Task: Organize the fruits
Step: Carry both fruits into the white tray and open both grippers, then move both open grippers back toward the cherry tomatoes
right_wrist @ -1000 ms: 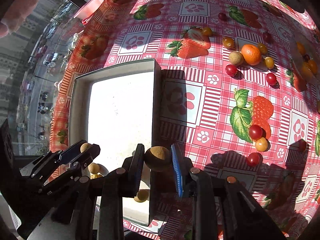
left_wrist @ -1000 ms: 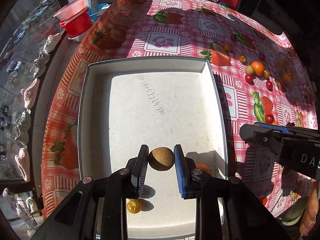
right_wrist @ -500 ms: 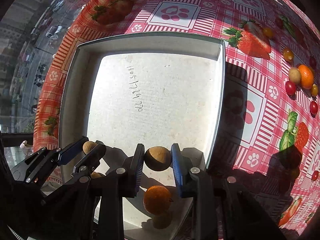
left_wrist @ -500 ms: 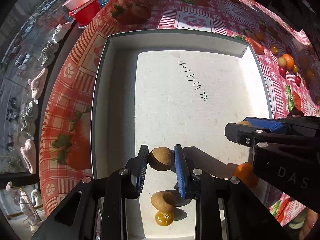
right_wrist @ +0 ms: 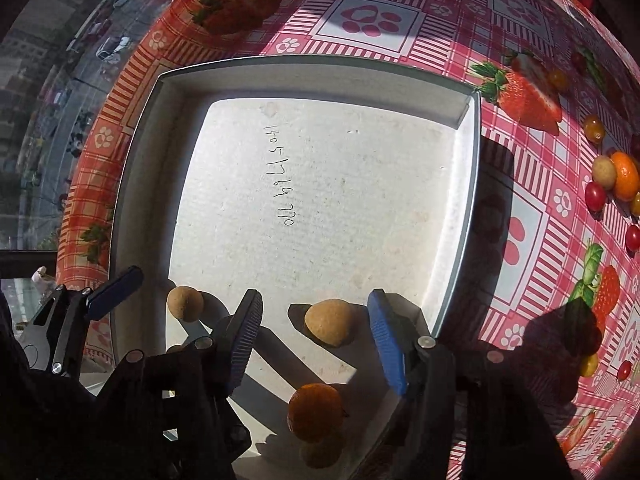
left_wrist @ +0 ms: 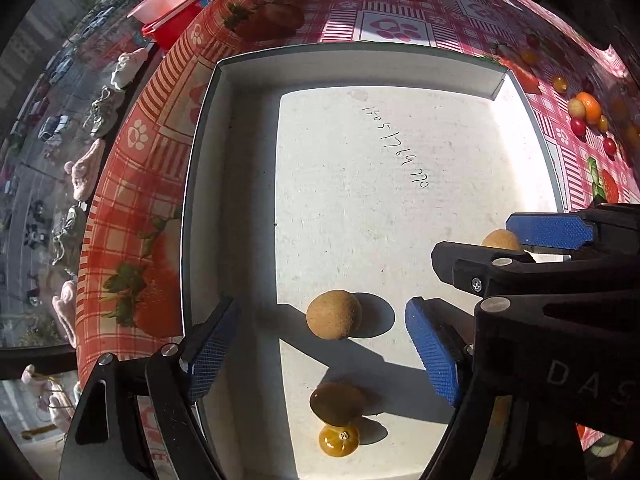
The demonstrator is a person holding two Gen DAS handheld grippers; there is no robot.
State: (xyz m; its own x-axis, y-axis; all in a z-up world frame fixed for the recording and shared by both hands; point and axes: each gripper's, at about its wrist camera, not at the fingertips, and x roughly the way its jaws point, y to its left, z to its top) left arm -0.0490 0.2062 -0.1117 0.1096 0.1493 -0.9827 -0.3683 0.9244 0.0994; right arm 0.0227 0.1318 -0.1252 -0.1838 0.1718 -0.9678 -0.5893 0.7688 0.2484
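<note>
A shallow white box (left_wrist: 208,184) (right_wrist: 472,168) lies on the red checked tablecloth. My left gripper (left_wrist: 320,340) is open over its near end, and a brown round fruit (left_wrist: 334,314) rests on the box floor between the fingers. My right gripper (right_wrist: 316,332) is open too, with another brown fruit (right_wrist: 329,322) lying on the floor between its fingers. In the box there are also a brown fruit (left_wrist: 338,404), a yellow tomato (left_wrist: 339,440) and an orange (right_wrist: 316,412). The right gripper also shows in the left wrist view (left_wrist: 516,240).
Loose fruits lie on the tablecloth to the right: an orange (right_wrist: 626,176), a pale fruit (right_wrist: 604,170), red cherry tomatoes (right_wrist: 595,196) and yellow ones (right_wrist: 593,128). Red plastic bowls (left_wrist: 172,20) stand at the far left table edge. A window lies beyond the left edge.
Both grippers have opened and let go of their brown fruits, which now rest on the box floor. Both grippers moved further over the box.
</note>
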